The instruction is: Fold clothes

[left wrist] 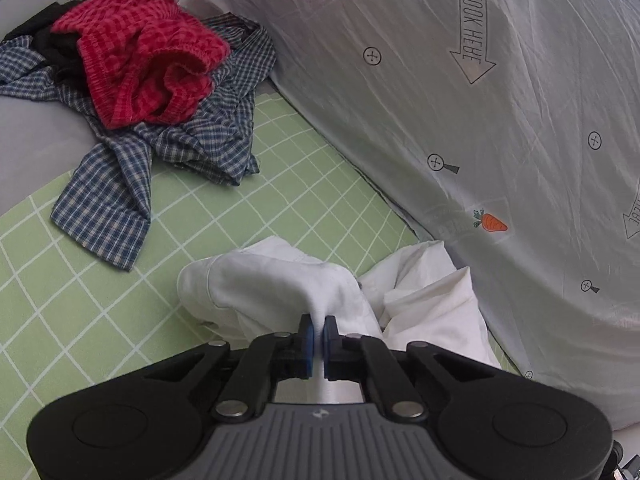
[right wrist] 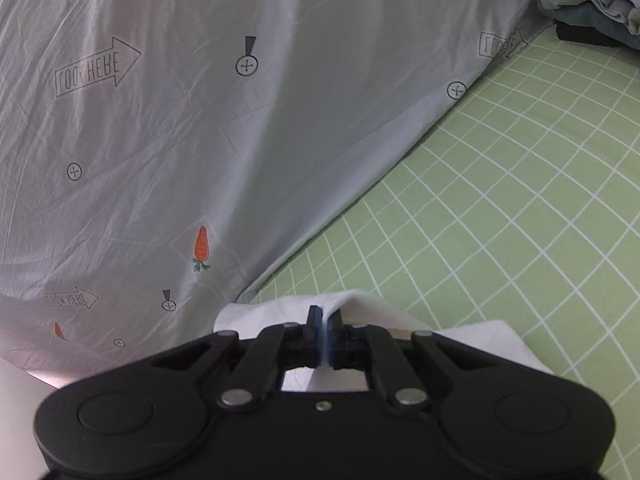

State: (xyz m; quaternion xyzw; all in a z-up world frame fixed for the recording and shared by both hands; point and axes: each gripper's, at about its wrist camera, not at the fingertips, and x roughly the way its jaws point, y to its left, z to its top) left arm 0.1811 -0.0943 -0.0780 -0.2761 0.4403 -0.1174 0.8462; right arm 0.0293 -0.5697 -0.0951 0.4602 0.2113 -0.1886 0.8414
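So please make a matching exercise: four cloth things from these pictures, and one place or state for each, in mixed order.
Things:
1. white garment
2. red checked garment
3. blue plaid shirt
4. folded clothes stack

Places or states:
A. under the red one, sleeve on the green sheet
B. far corner, right wrist view
C. pinched by both grippers
D. top of the pile

Pairs: 1-C, 2-D, 3-A, 4-B

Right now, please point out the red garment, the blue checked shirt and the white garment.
red garment (left wrist: 140, 60), left wrist view, on its crumpled middle.
blue checked shirt (left wrist: 108, 208), left wrist view, on its sleeve.
white garment (left wrist: 272, 280), left wrist view, on the bunched fold.
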